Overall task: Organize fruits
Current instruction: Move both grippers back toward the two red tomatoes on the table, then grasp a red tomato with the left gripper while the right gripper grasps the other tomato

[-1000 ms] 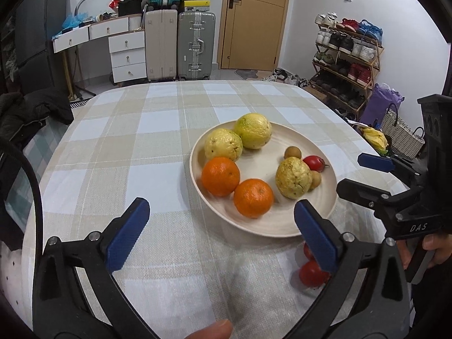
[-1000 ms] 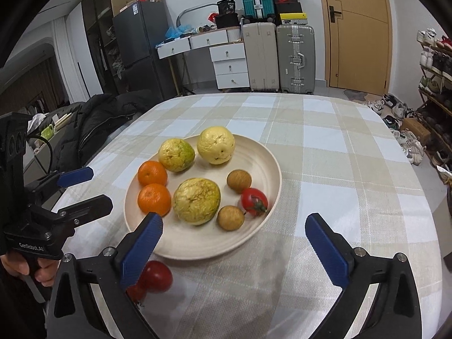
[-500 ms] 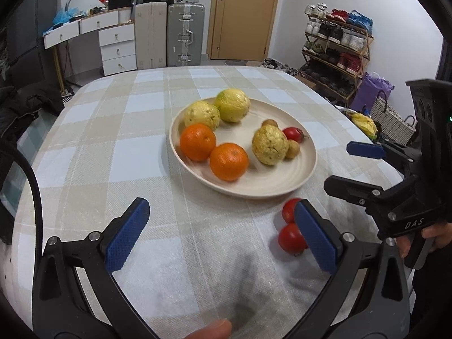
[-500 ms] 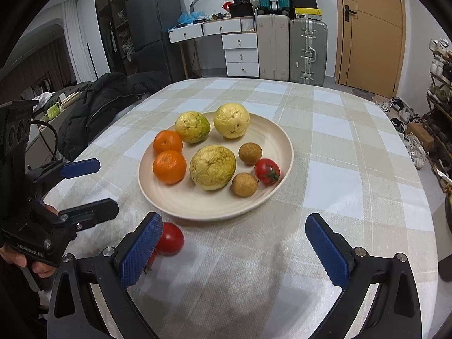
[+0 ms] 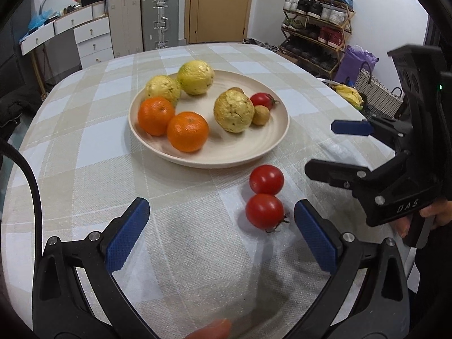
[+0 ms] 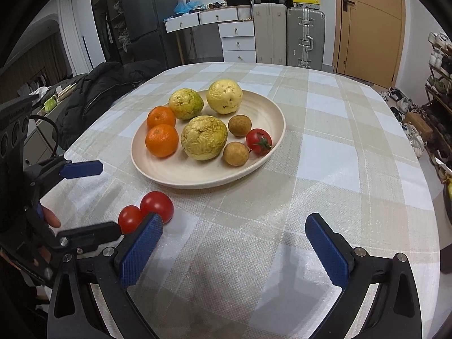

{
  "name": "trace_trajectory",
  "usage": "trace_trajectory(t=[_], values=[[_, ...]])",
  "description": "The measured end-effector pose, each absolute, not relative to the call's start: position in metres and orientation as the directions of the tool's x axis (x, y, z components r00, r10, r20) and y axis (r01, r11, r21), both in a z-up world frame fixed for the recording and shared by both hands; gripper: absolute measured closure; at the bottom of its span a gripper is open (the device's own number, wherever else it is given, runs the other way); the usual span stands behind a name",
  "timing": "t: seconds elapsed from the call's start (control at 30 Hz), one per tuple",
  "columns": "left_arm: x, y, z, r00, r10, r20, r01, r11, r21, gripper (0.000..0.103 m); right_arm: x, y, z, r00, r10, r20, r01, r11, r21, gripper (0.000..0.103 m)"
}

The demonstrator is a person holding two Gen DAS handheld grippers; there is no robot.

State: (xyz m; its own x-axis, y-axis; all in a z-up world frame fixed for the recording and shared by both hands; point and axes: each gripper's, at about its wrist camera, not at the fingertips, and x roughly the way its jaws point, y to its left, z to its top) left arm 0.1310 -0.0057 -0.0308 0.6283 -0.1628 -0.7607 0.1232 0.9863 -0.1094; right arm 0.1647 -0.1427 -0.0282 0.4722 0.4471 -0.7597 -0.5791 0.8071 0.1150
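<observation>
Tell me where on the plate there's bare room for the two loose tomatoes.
The plate has a bare crescent along its near rim, bordered by the front orange, the big yellow fruit and the near longan. The far half is crowded. The two loose tomatoes touch each other on the cloth below that rim.

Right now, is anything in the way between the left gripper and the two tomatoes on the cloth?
Nothing visible is. The left gripper is open, and only bare checked tablecloth lies between it and the near tomato. The far tomato sits just behind, touching it, near the plate.
</observation>
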Motion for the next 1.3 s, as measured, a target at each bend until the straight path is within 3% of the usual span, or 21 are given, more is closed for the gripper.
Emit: trace_trajectory(t=[0.23,0.3,0.43,0.6,0.8,1.3], values=[[0.134,-0.016,-0.041,0.589,-0.182,-0.787,0.159,0.981,-0.107,0.002,0.165,-0.145,-0.028,0.471,0.451,-0.758,-0.575,0.809,0.125,0.0],[0.133,-0.019,-0.042,0.585,-0.187,-0.789,0.173,0.979,-0.104,0.007,0.166,-0.145,-0.029,0.467,0.453,-0.759,-0.572,0.81,0.132,0.0],[0.133,-0.026,-0.045,0.566,-0.2,-0.8,0.209,0.973,-0.096,0.024,0.166,-0.144,-0.029,0.463,0.455,-0.76,-0.575,0.807,0.133,0.0],[0.131,-0.031,-0.045,0.571,-0.186,-0.8,0.227,0.972,-0.065,0.037,0.166,-0.145,-0.029,0.465,0.455,-0.759,-0.572,0.809,0.135,0.0],[0.128,-0.029,-0.042,0.565,-0.261,-0.783,0.271,0.955,-0.122,0.069,0.165,-0.145,-0.029,0.465,0.455,-0.759,-0.571,0.81,0.136,0.0],[0.128,0.003,-0.027,0.628,-0.236,-0.742,0.19,0.971,-0.148,0.072,0.164,-0.137,-0.033,0.429,0.478,-0.766,-0.582,0.795,0.17,0.0]])
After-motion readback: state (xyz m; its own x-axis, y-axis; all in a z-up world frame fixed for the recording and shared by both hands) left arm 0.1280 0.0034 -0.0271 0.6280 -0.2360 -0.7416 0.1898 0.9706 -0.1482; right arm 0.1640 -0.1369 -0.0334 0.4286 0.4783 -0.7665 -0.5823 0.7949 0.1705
